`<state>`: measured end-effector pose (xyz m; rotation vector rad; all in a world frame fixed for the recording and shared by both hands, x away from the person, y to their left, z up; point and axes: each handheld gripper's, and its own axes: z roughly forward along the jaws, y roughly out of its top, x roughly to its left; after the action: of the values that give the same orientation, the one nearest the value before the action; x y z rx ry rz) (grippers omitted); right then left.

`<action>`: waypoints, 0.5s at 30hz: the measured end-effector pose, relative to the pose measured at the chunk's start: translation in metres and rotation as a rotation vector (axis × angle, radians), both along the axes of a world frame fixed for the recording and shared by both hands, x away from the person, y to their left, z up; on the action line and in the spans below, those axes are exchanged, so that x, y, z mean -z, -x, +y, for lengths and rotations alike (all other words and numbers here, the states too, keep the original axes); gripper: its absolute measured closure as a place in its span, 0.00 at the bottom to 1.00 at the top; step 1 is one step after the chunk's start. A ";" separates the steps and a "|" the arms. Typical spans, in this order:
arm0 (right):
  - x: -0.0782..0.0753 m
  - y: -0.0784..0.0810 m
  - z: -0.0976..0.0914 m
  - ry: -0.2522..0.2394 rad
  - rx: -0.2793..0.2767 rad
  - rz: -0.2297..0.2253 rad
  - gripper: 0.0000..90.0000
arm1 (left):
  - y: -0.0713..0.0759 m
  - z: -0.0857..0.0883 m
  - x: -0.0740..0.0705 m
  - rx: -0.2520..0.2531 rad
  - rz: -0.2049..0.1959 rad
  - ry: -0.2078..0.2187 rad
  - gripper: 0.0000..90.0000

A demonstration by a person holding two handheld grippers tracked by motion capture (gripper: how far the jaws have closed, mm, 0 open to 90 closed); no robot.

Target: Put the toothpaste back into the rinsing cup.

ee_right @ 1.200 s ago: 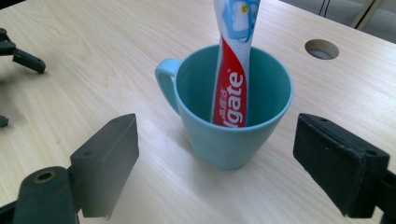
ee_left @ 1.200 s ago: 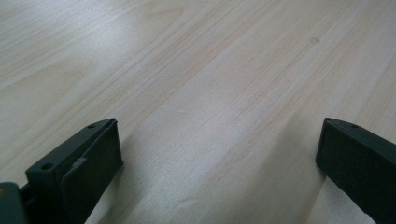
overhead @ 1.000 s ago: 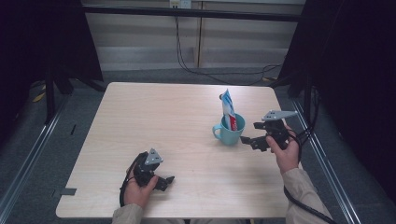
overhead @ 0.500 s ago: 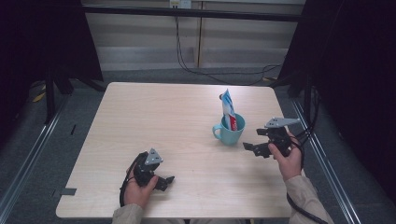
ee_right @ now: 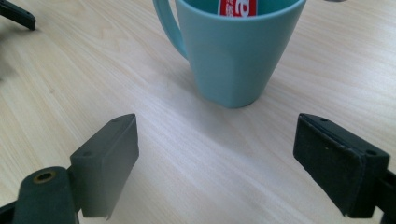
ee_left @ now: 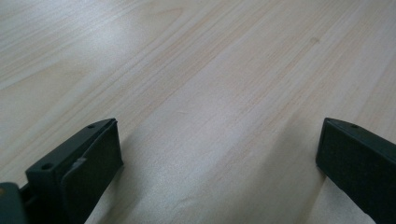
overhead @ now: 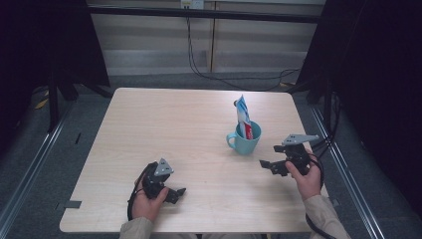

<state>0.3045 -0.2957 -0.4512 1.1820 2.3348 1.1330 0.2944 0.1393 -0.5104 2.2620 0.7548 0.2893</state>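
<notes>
Overhead, the high view shows a pale wooden table point(overhead: 199, 129) with a light-blue ceramic mug point(overhead: 245, 140) standing upright right of centre, its handle turned to the person's left, and a white, blue and red squeeze tube point(overhead: 243, 117) propped inside it, leaning and rising well above the rim. The right gripper point(overhead: 272, 166) hovers near the mug on its right, apart from it, jaws spread and aimed at it; the left gripper point(overhead: 175, 193) rests low at the near edge, well apart from the mug. Looking along the left gripper point(ee_left: 219, 154), its two black jaws stand wide apart over bare wood, holding nothing. Looking along the right gripper point(ee_right: 215, 154), the jaws are likewise spread and empty, with the mug point(ee_right: 233, 56) straight ahead and just beyond them, the red print of the tube point(ee_right: 237, 7) showing inside the rim. By my judgement the mug is stiff, glossy and fairly heavy, so its tapered wall may slip in a pinch and it could chip if tipped; the rim or the handle offers the surer hold. The tube looks light and soft, likely to buckle, so it is best gripped flat across its upper body, gently.
</notes>
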 end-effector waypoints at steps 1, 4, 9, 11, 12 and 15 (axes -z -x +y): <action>0.002 0.001 0.000 0.000 0.005 0.005 0.15 | 0.000 0.000 0.000 0.001 0.000 -0.001 0.00; 0.008 0.003 -0.001 0.000 0.003 0.014 0.15 | 0.000 0.000 0.000 -0.001 0.000 0.001 0.00; 0.019 0.007 -0.001 -0.006 0.010 0.028 0.15 | 0.000 0.000 0.000 -0.001 0.000 0.001 0.00; 0.022 0.008 -0.001 -0.004 0.005 0.029 0.15 | 0.000 0.000 0.000 0.000 0.000 0.000 0.00; 0.023 0.009 -0.001 -0.002 0.003 0.034 0.15 | 0.000 0.000 0.000 -0.001 0.000 0.000 0.00; 0.028 0.010 -0.001 0.015 0.000 0.037 0.15 | 0.000 0.000 0.000 0.000 0.000 -0.001 0.00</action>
<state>0.2941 -0.2968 -0.4788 1.2079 2.3657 1.1011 0.2944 0.1393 -0.5103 2.2627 0.7545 0.2894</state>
